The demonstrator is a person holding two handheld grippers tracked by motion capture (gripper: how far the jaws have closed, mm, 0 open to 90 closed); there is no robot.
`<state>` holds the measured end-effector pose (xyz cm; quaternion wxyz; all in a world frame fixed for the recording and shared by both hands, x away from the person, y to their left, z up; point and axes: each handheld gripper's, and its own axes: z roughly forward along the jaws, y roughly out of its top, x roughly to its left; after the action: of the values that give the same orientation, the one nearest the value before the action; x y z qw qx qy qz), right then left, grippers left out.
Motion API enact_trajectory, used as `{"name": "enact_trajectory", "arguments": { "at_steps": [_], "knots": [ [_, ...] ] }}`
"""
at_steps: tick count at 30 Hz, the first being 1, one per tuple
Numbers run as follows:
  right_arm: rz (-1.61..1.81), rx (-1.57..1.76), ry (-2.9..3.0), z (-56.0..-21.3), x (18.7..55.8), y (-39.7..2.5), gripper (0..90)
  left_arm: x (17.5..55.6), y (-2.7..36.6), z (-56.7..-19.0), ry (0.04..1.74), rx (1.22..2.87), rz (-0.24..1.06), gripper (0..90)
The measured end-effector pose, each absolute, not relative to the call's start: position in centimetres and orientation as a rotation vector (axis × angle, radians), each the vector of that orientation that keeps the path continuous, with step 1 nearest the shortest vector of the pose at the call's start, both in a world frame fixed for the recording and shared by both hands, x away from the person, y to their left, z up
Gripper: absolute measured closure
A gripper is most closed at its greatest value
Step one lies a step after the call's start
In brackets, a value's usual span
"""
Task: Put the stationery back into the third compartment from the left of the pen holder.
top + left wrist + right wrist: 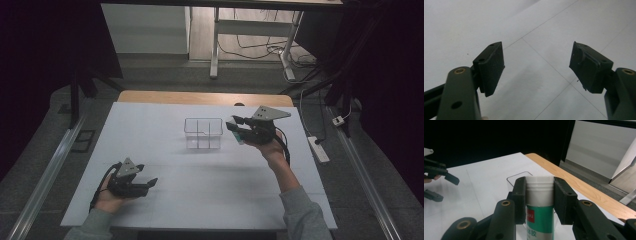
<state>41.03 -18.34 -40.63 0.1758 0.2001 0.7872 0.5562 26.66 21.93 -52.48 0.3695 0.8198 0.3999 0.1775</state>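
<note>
Green-and-white glue stick clamped between jaws of right gripper, held above white surface, just right of clear divided box. Left gripper low over surface at near left, jaws spread wide, holding nothing.

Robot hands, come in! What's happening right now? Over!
Right gripper shut on glue stick, beside clear divided box. Left gripper open, empty, low over the table. Nothing blocking.

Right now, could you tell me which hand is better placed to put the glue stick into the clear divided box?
Right: its tool already grips the glue stick beside the box; the left tool is open, nearer the person.
</note>
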Motion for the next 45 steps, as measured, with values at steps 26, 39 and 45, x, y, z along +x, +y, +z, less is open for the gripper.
{"name": "enact_trajectory", "arguments": {
  "at_steps": [26,39,45],
  "knots": [
    [1.582,0.647,2.197,-40.5,43.7,-15.4,64.6,26.8,21.9,-52.6,1.029,2.111,0.457,27.4],
    [1.614,0.606,2.195,-40.4,43.9,-13.3,64.5,26.8,22.1,-52.6,1.031,2.106,0.457,27.4],
    [1.63,0.595,2.191,-40.4,44.1,-12.6,64.5,26.8,22.1,-52.6,1.031,2.105,0.455,27.4]
  ]
}}
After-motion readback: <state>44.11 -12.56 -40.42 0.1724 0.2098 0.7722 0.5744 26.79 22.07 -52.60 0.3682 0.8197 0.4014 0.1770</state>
